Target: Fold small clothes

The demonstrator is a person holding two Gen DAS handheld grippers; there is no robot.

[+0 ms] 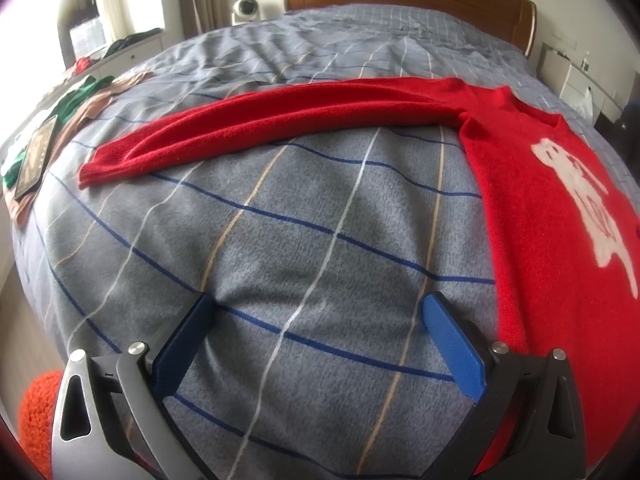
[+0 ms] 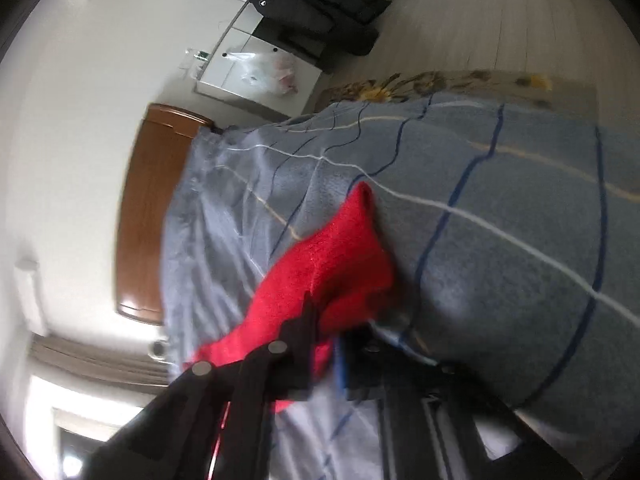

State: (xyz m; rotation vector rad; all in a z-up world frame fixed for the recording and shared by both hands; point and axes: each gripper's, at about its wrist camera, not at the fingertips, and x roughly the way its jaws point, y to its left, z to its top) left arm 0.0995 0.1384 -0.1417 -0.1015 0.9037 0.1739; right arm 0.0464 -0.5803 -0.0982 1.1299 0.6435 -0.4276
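Blue fingers (image 1: 454, 344) of the left gripper (image 1: 320, 340) stand apart over bare blanket (image 1: 280, 208), the red sweater (image 1: 532, 200) spread flat just beyond, unfolded, while the right gripper (image 2: 324, 344) seems, through blur, clamped on its other sleeve (image 2: 340, 256).

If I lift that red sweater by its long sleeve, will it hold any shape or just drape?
Likely just drape: the red sweater is a soft fuzzy knit lying limp on the bed cover. The long sleeve already shows soft folds, so it should sag and trail. In the right gripper the pinched cloth bunches, and the nap probably resists slipping.
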